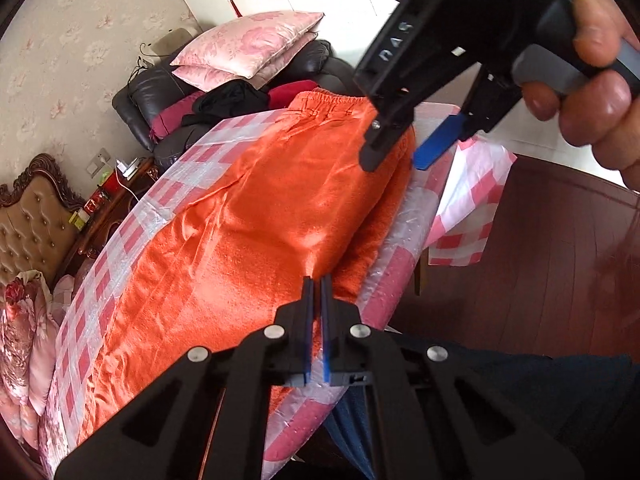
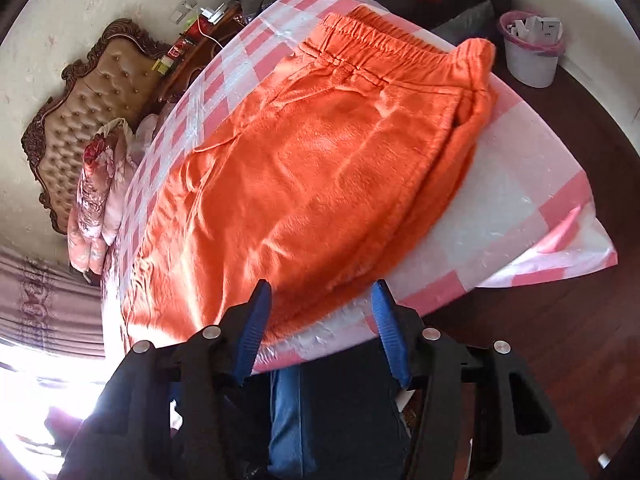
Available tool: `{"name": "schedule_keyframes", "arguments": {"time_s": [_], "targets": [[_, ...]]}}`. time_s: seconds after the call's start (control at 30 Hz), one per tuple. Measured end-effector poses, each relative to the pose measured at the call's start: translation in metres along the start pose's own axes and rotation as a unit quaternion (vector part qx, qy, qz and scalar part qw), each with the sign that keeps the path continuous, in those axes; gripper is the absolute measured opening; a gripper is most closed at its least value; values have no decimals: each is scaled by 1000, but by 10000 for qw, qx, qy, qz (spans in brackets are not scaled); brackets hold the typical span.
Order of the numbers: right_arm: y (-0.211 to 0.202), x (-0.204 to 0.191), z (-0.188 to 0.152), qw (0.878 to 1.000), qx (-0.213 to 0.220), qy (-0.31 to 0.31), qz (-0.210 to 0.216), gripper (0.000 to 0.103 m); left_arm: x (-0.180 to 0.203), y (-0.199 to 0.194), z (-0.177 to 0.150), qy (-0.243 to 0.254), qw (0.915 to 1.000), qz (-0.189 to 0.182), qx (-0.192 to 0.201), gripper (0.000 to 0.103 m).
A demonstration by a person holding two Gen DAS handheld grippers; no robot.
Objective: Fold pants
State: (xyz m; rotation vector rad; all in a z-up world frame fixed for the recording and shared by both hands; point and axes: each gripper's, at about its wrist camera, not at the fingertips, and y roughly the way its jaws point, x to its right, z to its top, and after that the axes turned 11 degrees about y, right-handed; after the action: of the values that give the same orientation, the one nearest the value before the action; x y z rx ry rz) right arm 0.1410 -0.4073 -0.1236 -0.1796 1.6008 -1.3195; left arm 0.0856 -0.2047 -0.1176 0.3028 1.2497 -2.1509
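The orange pants lie folded lengthwise on a table with a pink-and-white checked plastic cover, waistband at the far end. My left gripper is shut with nothing between its blue fingers, hovering over the near edge of the pants. My right gripper shows in the left wrist view, held in a hand above the waistband end, open. In the right wrist view the pants fill the middle, the elastic waistband far. The right gripper is open and empty, just above the near edge of the pants.
A black leather sofa with pink pillows and dark clothes stands beyond the table. A bed headboard and floral bedding lie left. A white bin stands on the dark wood floor at right.
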Motion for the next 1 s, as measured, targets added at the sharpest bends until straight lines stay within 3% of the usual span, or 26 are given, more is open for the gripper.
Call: {"name": "schedule_keyframes", "arguments": {"time_s": [0.1, 0.13, 0.27, 0.4, 0.43, 0.53, 0.6, 0.63, 0.67, 0.7, 0.73, 0.77, 0.8, 0.83, 0.93, 1.0], "targets": [[-1, -3, 2, 10000, 24, 34, 5, 33, 5, 1, -1, 131, 9999, -51, -47, 3], [0, -5, 3, 10000, 41, -20, -88, 22, 6, 2, -2, 160, 9998, -74, -66, 3], [6, -10, 0, 9986, 12, -211, -478, 18, 9, 8, -5, 183, 9995, -193, -155, 4], [10, -18, -8, 9935, 103, -576, -974, 17, -7, 3, -10, -352, 9977, -567, -109, 20], [10, -21, -10, 9912, 136, -689, -1119, 17, -15, -3, -13, -527, 9969, -586, -62, 30], [3, -35, -18, 9791, 371, -1138, -1645, 19, -58, -31, -35, -1418, 9894, -286, 145, 49], [-9, -49, -25, 9629, 797, -1635, -1995, 22, -98, -51, -66, -2215, 9749, 128, 178, 56], [-12, -53, -26, 9574, 928, -1801, -2059, 24, -118, -60, -88, -2547, 9660, 433, 91, 65], [-14, -60, -25, 9524, 1052, -1946, -2096, 31, -139, -67, -111, -2753, 9579, 812, -94, 67], [-14, -65, -23, 9481, 1166, -2055, -2129, 39, -158, -75, -133, -2940, 9485, 1153, -271, 67], [-12, -73, -18, 9420, 1303, -2159, -2212, 59, -181, -84, -163, -3233, 9329, 1515, -467, 67], [-10, -80, -12, 9368, 1449, -2243, -2262, 65, -205, -94, -194, -3611, 9123, 1813, -670, 66], [-10, -83, -5, 9333, 1548, -2313, -2271, 65, -228, -105, -226, -4043, 8882, 2004, -861, 66], [-7, -91, 3, 9285, 1636, -2424, -2288, 65, -253, -118, -263, -4575, 8593, 2063, -992, 65], [10, -109, 29, 9160, 1749, -2670, -2431, 69, -302, -144, -374, -5960, 7754, 1822, -1017, 57], [28, -119, 48, 9128, 1694, -2710, -2543, 70, -319, -152, -442, -6645, 7337, 1250, -672, 57]]}}
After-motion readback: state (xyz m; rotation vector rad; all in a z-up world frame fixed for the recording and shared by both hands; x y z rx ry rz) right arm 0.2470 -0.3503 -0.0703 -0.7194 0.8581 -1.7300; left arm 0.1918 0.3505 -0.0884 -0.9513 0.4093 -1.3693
